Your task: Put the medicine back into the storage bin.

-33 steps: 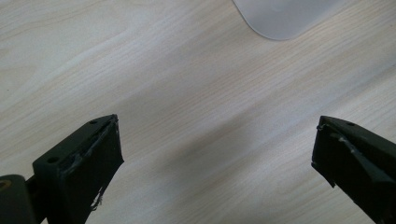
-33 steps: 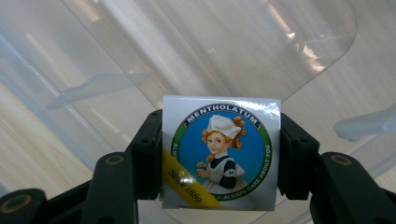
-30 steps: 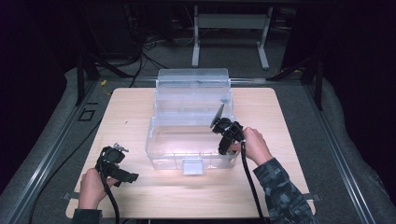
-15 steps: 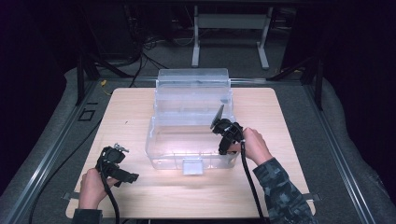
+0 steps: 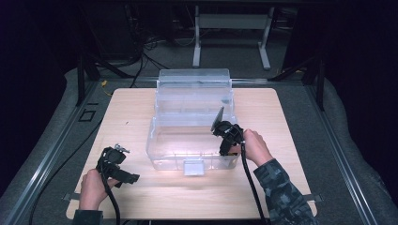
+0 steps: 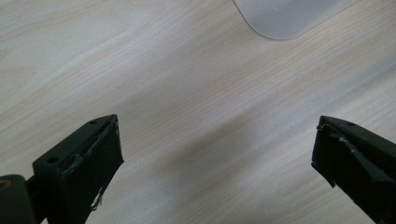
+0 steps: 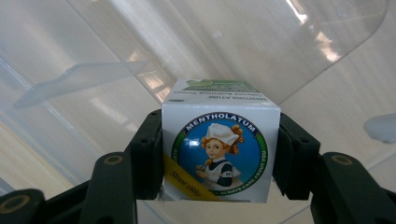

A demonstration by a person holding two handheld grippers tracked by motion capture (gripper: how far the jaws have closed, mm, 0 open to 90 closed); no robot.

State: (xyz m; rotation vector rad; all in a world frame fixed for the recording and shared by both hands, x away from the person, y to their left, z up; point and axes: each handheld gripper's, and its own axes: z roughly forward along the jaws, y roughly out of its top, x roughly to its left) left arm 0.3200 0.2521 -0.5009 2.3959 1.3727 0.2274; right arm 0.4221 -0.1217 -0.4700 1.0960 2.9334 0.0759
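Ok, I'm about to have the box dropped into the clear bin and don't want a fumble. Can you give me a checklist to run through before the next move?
1. Right tool grips the Mentholatum box: ok, a jaw presses on each side of it.
2. Box sits square in the grip: ok, its printed face is level between the jaws.
3. Right tool is over the clear bin: ok in the high view, at the bin's right front corner.
4. Bin is open: ok, its lid stands up at the back.
5. Drop spot inside is free: cannot tell, glare hides the floor.
6. Left tool is out of the way: ok, open over the table, off the bin.
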